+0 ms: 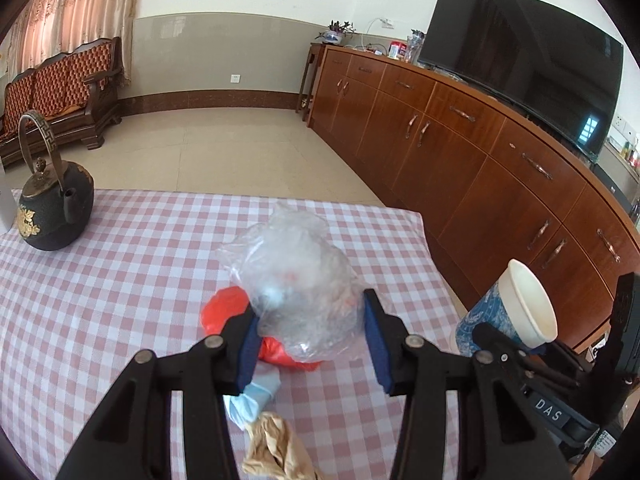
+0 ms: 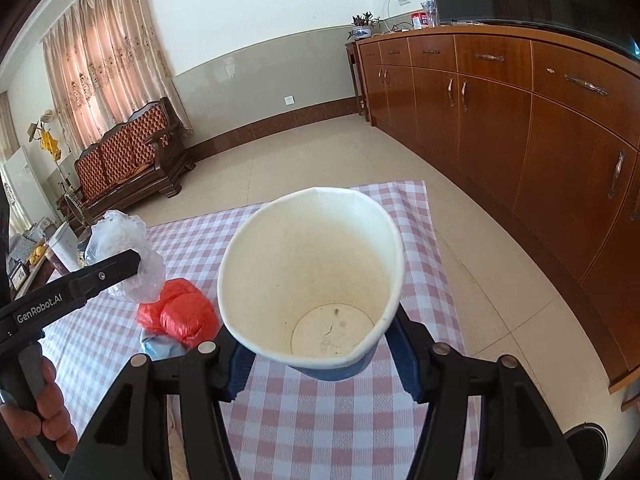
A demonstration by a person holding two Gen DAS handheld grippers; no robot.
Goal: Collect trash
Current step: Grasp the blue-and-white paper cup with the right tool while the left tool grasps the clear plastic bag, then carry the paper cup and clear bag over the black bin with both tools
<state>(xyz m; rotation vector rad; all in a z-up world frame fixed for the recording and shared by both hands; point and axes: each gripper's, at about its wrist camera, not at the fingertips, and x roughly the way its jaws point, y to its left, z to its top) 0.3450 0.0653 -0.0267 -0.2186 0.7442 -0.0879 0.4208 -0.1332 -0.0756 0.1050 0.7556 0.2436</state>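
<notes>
Trash: a crumpled clear plastic bag (image 1: 296,280) and a white paper cup (image 2: 316,276), each lifted above the checked surface (image 1: 120,280).
The left hand-held gripper (image 1: 312,336) clamps the bag, the right hand-held gripper (image 2: 320,360) pinches the cup's base, likely for carrying away together.

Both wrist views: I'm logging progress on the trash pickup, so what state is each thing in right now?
Left gripper: shut on the clear plastic bag, lifted.
Right gripper: shut on the paper cup, empty, stained inside.
Red bag: crumpled on the checked tablecloth.
Blue glove: lying on the cloth.
Brown paper: crumpled on the cloth.
Teapot: upright, lid on.
</notes>
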